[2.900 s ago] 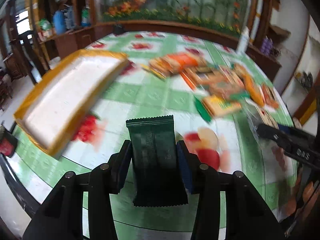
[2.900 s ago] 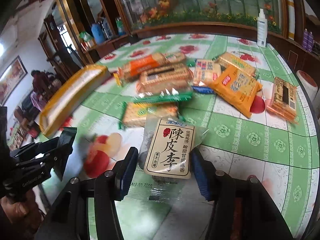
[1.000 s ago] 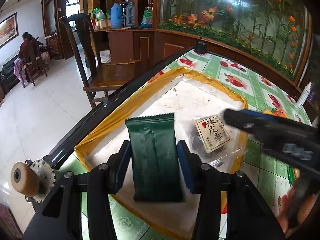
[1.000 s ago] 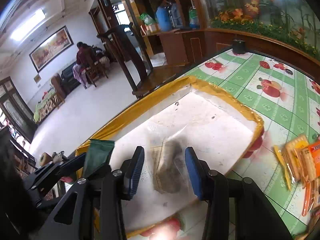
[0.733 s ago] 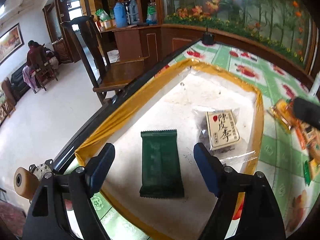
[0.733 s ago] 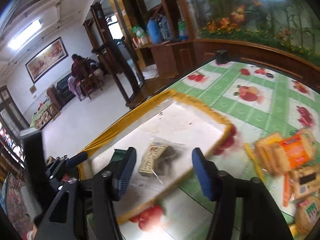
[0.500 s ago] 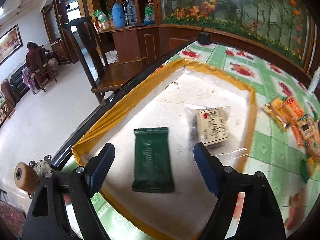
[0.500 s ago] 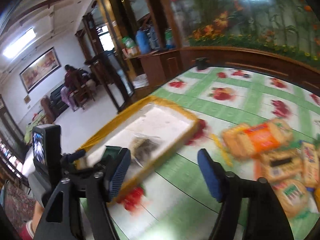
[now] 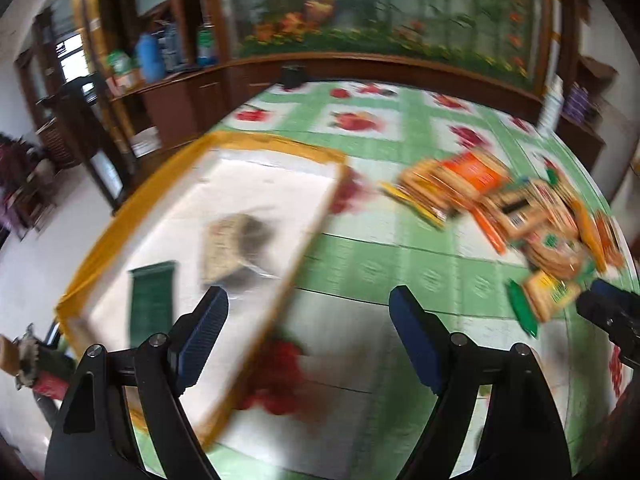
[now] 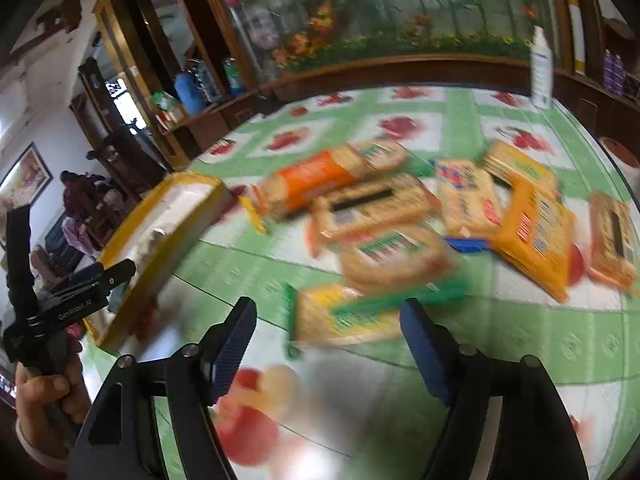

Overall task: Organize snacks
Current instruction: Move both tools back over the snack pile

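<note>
Both claws — left claw [image 9: 308,334], right claw [image 10: 328,344] — gape empty; dark green foil sachet [image 9: 151,305] lies in yellow-rimmed white tray [image 9: 256,141] — next, likely grab from loose biscuit packets [image 10: 384,256] on tabletop [image 10: 460,120].

My feeds are daylit but motion-smeared; the snack packets [image 10: 372,208] blur, glare whitens the near tabletop [image 10: 520,312], fisheye bends edges.

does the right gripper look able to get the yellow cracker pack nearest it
Probably yes. The right gripper is open and empty, and the yellow pack lies flat on the table just ahead of its fingers, nothing between them. A green-edged pack overlaps its far edge.
</note>
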Demonstrator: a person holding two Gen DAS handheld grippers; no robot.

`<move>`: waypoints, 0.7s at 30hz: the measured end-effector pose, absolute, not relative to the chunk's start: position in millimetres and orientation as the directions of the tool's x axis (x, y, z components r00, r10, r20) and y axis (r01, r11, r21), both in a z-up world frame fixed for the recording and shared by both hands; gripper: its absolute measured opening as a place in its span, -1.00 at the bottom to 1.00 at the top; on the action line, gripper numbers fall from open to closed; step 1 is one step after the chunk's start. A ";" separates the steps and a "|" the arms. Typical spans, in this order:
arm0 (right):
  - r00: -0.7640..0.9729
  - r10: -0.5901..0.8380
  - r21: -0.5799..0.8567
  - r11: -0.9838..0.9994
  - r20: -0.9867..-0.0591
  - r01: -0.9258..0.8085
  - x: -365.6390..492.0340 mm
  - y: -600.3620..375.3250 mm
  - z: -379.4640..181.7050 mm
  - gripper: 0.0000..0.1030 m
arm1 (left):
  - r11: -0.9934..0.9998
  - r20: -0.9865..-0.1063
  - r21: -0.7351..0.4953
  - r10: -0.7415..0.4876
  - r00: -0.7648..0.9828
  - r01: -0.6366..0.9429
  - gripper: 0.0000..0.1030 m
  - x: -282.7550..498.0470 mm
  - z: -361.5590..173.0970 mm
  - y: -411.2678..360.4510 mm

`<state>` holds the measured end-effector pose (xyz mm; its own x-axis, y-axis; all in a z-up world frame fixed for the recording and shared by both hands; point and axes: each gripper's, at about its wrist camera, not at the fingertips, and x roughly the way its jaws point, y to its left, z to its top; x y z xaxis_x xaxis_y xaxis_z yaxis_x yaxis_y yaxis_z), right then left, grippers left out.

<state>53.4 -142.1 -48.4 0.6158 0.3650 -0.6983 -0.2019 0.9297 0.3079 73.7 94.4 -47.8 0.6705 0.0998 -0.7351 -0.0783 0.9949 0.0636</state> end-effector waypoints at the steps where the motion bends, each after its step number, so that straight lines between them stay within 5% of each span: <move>1: 0.612 0.361 0.306 0.931 -0.703 -0.198 51.7 -147.6 -50.7 0.54 | 0.997 -0.742 0.063 0.081 0.666 -0.051 0.62 76.0 -49.8 85.9; 10: 0.644 0.330 0.315 0.938 -0.690 -0.143 46.2 -189.5 -47.7 0.63 | 0.935 -0.784 0.064 -0.169 0.597 0.349 0.61 79.4 -56.7 2.3; 21: 0.708 0.149 0.323 0.939 -0.690 0.117 56.0 -283.8 -46.3 0.70 | 0.865 -0.804 0.046 -0.265 0.533 0.500 0.61 100.6 -66.6 -41.8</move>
<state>56.0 -283.8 -46.3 0.7082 0.1489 -0.6902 0.1169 0.9393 0.3225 100.6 -41.8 -66.6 0.5329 -0.2653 -0.8035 0.4997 0.8650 0.0459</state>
